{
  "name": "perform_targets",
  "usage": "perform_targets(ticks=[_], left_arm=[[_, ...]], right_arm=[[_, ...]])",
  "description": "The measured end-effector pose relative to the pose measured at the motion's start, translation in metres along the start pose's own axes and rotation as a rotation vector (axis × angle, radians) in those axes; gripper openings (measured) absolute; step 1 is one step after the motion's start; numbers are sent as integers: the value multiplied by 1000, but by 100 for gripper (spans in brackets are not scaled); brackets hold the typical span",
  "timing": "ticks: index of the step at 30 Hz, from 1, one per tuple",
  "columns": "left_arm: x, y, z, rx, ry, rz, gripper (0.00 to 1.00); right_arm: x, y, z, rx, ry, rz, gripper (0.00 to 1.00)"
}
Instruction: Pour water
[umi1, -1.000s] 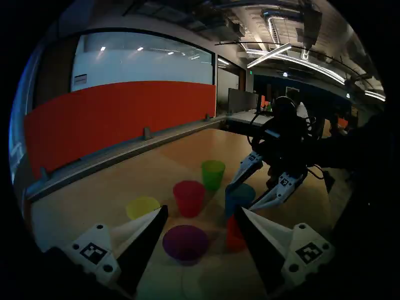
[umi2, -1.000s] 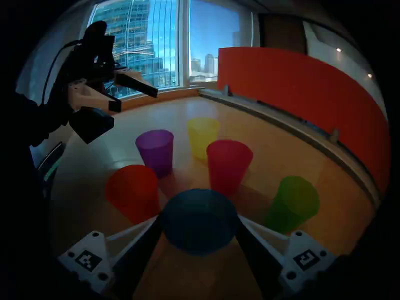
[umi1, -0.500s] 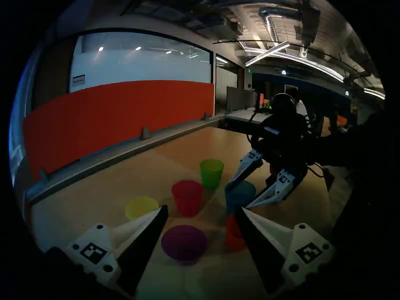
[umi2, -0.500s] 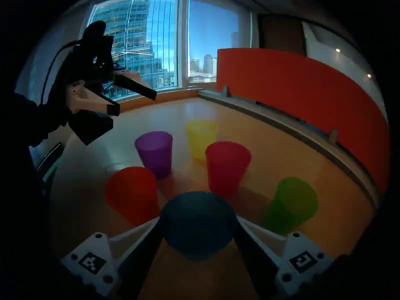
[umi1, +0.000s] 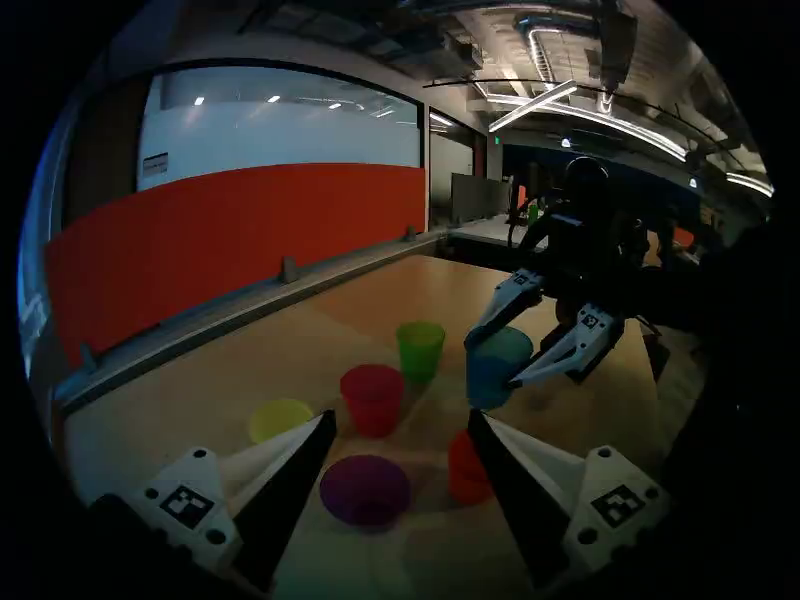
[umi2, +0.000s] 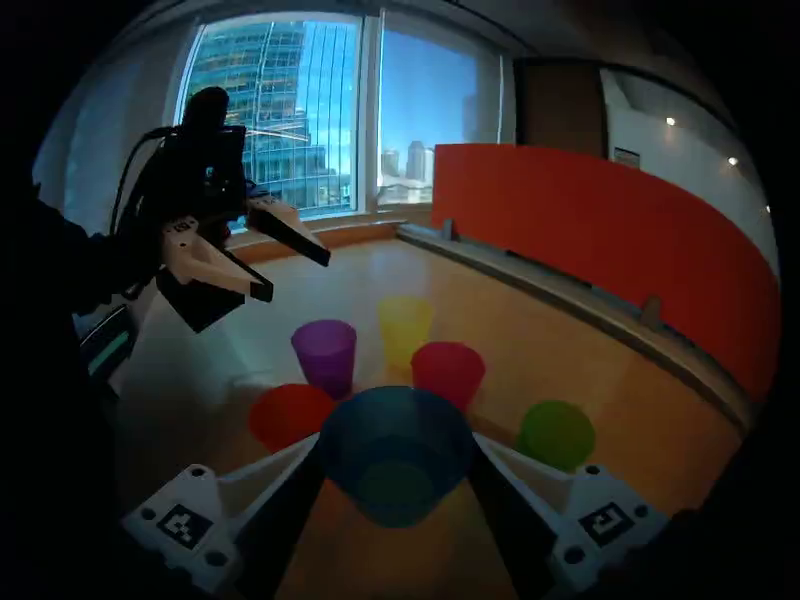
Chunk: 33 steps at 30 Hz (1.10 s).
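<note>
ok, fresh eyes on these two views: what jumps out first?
The blue cup clamped in the right gripper, apparently held clear of the wooden table. Past it stand five bright cups in a cluster: purple, yellow, red, orange, green. In the right gripper view the left gripper hangs open and empty at upper left, against a bright window.

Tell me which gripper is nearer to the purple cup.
Left. The left gripper hovers open just behind the purple cup; the right gripper, holding the blue cup, is farther off.
</note>
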<state>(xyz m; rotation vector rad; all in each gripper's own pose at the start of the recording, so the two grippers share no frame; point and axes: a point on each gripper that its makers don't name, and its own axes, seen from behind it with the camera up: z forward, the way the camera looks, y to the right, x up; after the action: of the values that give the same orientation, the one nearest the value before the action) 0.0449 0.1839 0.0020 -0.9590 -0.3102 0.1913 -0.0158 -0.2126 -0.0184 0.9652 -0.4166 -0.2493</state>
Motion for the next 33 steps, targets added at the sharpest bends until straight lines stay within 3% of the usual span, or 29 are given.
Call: perform_targets(ticks=[15, 33], left_arm=[[11, 7, -2, 5, 15, 14, 98], [22, 15, 5, -13, 20, 30, 98]], right_arm=[[50, -12, -39, -15, 156, 0, 91], [71, -15, -53, -35, 234, 7, 92]])
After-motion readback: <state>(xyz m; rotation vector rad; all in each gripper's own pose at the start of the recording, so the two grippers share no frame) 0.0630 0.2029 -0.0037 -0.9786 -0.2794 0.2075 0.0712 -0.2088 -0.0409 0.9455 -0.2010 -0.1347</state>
